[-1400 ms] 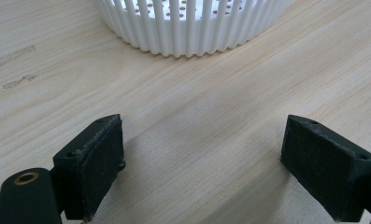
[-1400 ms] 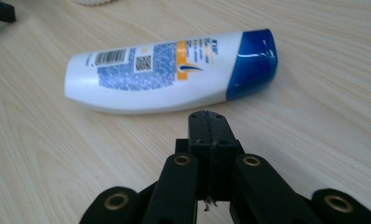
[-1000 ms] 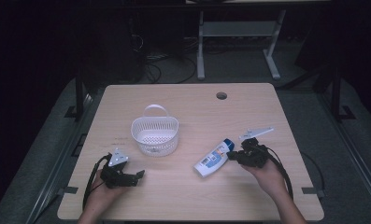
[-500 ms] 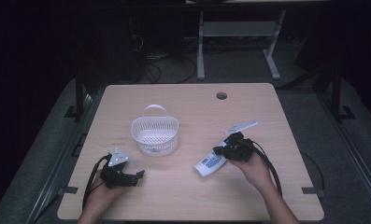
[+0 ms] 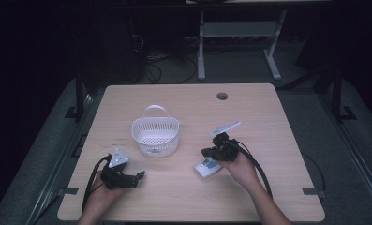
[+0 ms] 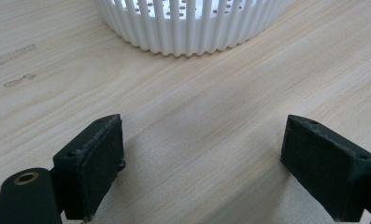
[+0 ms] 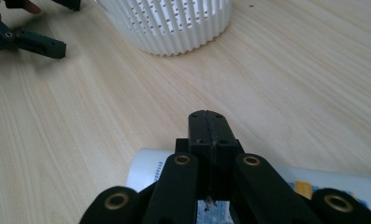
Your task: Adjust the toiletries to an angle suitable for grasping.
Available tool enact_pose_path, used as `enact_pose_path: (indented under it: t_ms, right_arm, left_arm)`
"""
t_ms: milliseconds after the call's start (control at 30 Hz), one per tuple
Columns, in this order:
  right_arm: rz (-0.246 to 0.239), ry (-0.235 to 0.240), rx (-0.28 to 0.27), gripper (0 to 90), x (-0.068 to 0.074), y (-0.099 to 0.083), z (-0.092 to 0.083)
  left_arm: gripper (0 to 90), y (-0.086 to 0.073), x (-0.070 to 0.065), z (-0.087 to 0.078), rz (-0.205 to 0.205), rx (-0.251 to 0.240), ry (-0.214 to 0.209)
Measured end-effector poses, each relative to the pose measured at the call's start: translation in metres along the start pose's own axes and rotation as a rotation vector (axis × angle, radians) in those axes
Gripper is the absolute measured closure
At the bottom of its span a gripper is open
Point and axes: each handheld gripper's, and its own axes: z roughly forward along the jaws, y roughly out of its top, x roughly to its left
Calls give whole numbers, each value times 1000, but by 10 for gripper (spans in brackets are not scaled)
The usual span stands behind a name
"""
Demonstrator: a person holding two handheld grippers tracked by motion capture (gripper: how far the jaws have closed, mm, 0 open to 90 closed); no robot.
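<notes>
High view shows a pale wood-grain table [image 5: 268, 197] with a round cable hole [image 5: 222, 96] near its far edge, standing on grey floor in a dark room. Behind the table, a white metal frame [image 5: 202, 51] and loose cables [image 5: 160, 70] lie in shadow.

A white slatted basket [image 5: 155, 134] with a loop handle sits left of the table's middle. The left gripper [image 5: 136, 177] rests on the table near the basket, on its near-left side, jaws spread wide with only bare wood between them in the left gripper view; the basket's wall [image 6: 188, 28] stands just ahead. Faint grey marks [image 6: 15, 56] smudge the wood left of the basket.

The right gripper [image 5: 208, 152] lies to the basket's right, jaws pressed together with nothing between them. Beneath it lies a white tube [image 5: 207, 166] with blue print, flat on the table, right of the basket and apart from it. In the right gripper view the tube [image 7: 148, 170] crosses under the closed jaws.
</notes>
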Motion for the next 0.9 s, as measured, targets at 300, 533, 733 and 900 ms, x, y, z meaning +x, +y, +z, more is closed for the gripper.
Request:
enact_pose_path:
  t_ms: [300,533,733,900]
  right_arm:
    - [-29,5,54,897,9,5,19]
    - [-49,-1,86,897,12,4,25]
    - [-49,-3,91,897,12,2,25]
    - [-48,-4,89,897,12,0,23]
  left_arm:
    - [129,0,0,0,0,1,0]
    - [129,0,0,0,0,1,0]
    - [129,0,0,0,0,1,0]
    - [129,0,0,0,0,0,0]
